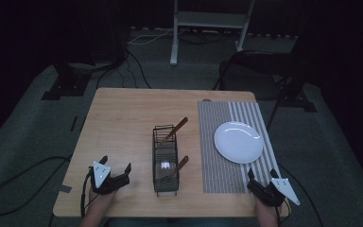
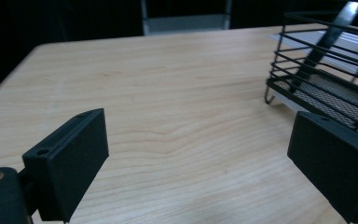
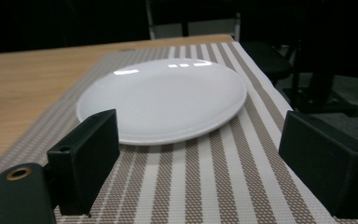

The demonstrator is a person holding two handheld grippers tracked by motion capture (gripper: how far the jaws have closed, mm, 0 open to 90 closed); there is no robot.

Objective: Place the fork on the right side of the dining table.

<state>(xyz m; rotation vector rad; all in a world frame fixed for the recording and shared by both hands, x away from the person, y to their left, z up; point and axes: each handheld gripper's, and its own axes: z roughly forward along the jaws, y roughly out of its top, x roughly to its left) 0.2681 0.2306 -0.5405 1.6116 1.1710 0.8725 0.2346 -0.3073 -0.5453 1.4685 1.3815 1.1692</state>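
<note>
both grippers' jaws gape, empty, flanking the wire basket (image 1: 165, 161).

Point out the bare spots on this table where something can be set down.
Bare wood runs from the table's left edge to the wire basket, ahead of the left gripper, and along the far edge. A narrow strip lies between basket and striped placemat. Crowded: the plate fills the mat's right half, near the right gripper.

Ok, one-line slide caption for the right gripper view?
Open right gripper poised over striped placemat, facing an empty white plate.
</note>
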